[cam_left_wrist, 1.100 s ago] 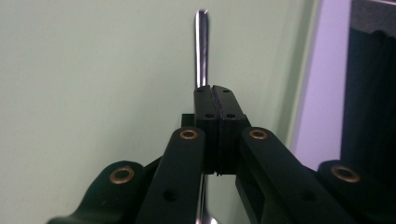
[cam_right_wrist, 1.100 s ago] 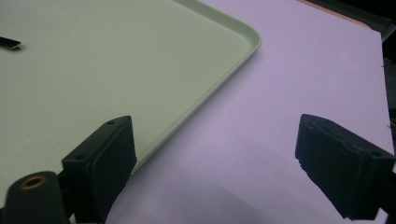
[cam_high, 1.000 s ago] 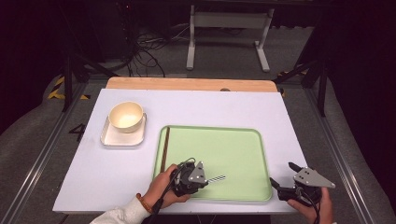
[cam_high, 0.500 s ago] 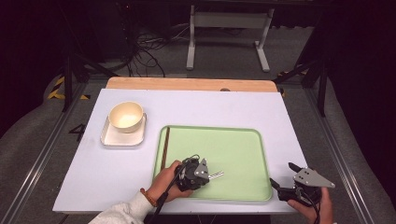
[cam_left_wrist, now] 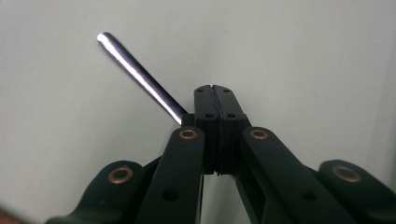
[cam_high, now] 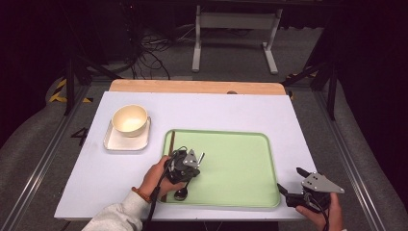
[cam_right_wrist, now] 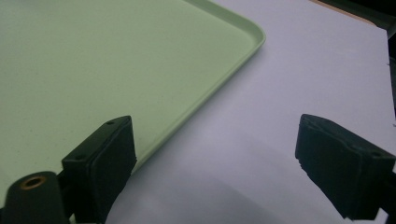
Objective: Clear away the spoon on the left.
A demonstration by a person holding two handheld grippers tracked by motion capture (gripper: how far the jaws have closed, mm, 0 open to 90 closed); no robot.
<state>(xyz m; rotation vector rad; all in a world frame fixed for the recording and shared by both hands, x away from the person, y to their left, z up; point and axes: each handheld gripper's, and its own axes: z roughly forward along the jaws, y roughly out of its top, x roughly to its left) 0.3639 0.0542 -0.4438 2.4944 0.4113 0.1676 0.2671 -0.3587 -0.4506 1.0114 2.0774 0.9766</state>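
Left claw (cam_high: 185, 166) clamped together on a spoon (cam_left_wrist: 140, 77) over the near-left part of the green tray (cam_high: 240, 139). In the left gripper view the two pads meet face to face, and the metal handle leaves them on one side, slanting up and away across the tray floor to a rounded free end. In the high view a thin bright tip projects from the far-right side of the claw, and a dark rounded shape, probably the spoon's bowl, lies just nearside of the claw at the tray's near rim; the long axis therefore runs roughly near to far, tilted rightward. The spoon is gripped off to one side of the pads, so it may pivot in the grip. The left hand (cam_high: 159, 175) enters from the near-left, forearm angled toward the tray.

A brown stick (cam_high: 172, 140) lies along the tray's left rim, far of the claw. A cream bowl (cam_high: 129, 120) stands on a small square plate (cam_high: 126, 142) on the bench (cam_high: 216, 108), left of the tray and well apart from the claw.

Right claw (cam_high: 292, 185) rests at the tray's near-right corner, jaws wide apart and empty, one pad over the tray rim, the other over the bench. The left hand is the nearer to the spoon.
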